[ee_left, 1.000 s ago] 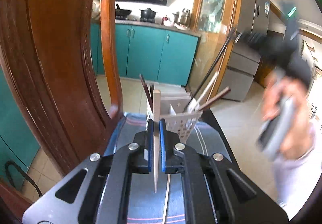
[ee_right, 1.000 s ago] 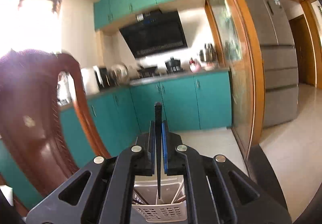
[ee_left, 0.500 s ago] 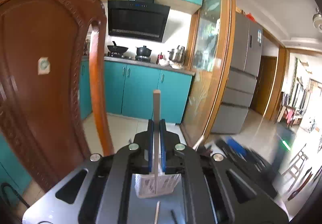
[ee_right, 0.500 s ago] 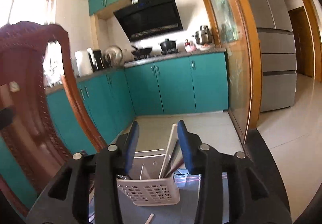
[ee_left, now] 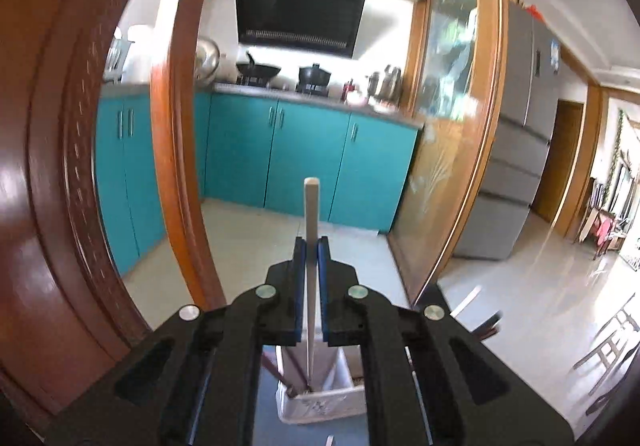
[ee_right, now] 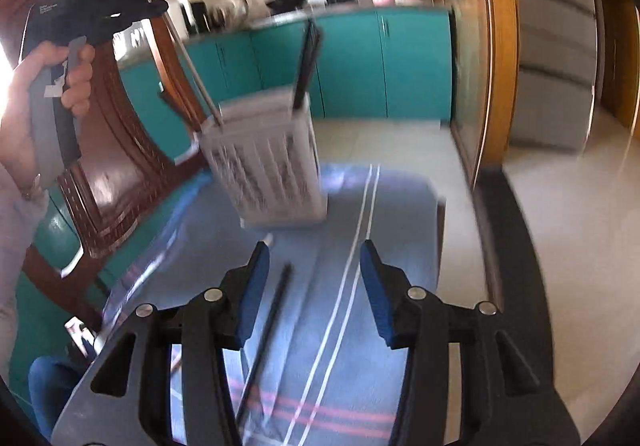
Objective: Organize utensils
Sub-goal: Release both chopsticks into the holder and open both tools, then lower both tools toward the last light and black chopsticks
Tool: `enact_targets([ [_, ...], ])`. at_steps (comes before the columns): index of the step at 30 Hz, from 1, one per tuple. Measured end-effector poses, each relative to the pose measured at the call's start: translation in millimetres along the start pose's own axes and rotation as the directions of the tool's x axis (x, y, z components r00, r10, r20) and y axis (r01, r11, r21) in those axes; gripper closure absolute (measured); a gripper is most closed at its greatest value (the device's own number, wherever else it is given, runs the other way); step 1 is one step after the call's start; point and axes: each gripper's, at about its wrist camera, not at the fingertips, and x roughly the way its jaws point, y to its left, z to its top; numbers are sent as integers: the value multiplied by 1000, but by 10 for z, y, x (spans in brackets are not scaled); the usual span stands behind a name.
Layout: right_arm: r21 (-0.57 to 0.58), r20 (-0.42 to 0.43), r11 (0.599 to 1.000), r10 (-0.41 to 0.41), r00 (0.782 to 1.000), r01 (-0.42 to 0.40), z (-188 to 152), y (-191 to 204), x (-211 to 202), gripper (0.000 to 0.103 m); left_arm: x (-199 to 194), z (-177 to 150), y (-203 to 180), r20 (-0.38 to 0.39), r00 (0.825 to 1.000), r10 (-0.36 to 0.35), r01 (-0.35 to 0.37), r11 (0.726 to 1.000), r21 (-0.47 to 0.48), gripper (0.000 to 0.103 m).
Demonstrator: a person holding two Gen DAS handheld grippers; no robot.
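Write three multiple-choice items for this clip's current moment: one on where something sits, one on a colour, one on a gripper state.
1. Where does the loose black chopstick lie?
A. On the blue striped cloth, before the white perforated plastic basket
B. Inside the basket
C. On the floor tiles

2. What colour are the inner pads of the right gripper?
A. Red
B. Blue
C. White

3. What is the state of the left gripper?
A. Wide open and empty
B. Shut on a metal spoon
C. Shut on the pale wooden chopstick

Answers: 1 A, the right wrist view shows it flat on the cloth near the open right fingers. 2 B, both pads show blue. 3 C, the left wrist view shows the stick clamped between the fingers, its lower end down in the basket.
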Motion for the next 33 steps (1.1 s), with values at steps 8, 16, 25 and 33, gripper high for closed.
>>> enact_targets([
  [8, -1, -55, 1000, 4, 998, -4, -102, 82, 178, 56, 72, -158, 24, -54, 999, -3, 5, 1000, 27, 89],
  [16, -2, -101, 1000, 0, 995, 0, -147, 123, 309, 56, -269, -345, 20, -38, 999, -36, 40, 993, 108, 63],
  [25, 2, -261, 1000, 6, 965, -6, -181, 228, 823, 56, -250, -1287, 189, -220, 976, -3, 33, 991, 133, 63],
  [33, -116, -357, 992, -79, 931, 39, -327, 523, 1277, 60, -211, -1651, 288, -288, 955, 65, -15, 985, 173, 63],
])
